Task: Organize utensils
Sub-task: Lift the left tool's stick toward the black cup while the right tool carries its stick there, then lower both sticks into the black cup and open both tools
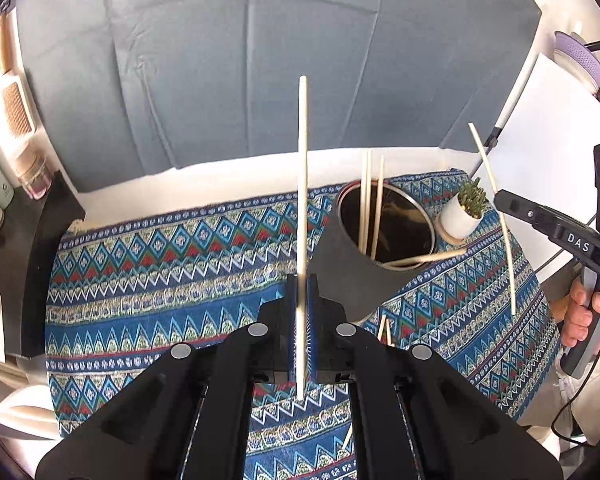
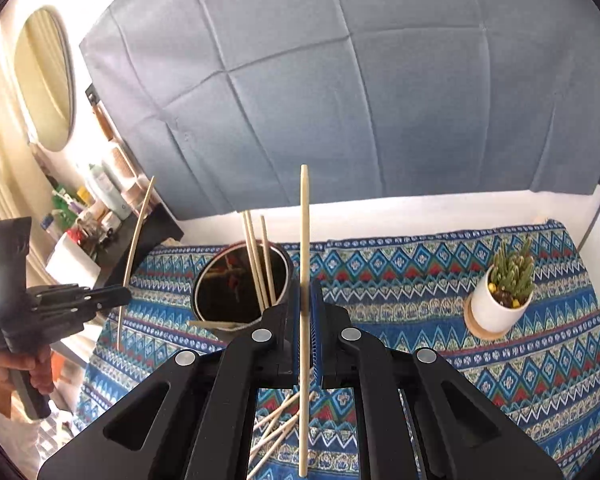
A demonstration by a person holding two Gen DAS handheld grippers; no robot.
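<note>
Bamboo chopsticks are what we are clamping, one in each claw — left claw (image 1: 302, 312), right claw (image 2: 305, 312) — upright, presumably for dropping into the cup (image 1: 384, 224).

Colours here are popping. The tablecloth (image 2: 420, 280) is showing off a zigzag and diamond pattern in blue, teal, red and cream — pretty busy. The backdrop (image 1: 260, 60) behind it is looking plain slate grey-blue with fold creases. Both grippers, left (image 1: 302, 284) and right (image 2: 310, 288), are coming across matte black with silver pivot pins and blue pads. The chopsticks (image 2: 304, 240) are reading pale, natural wood. The cup (image 1: 384, 220) is looking dark grey outside with a shiny metallic rim. The cactus (image 2: 514, 266) is sitting green in a white pot (image 2: 494, 310) — on a tan wooden coaster (image 2: 486, 334).
</note>
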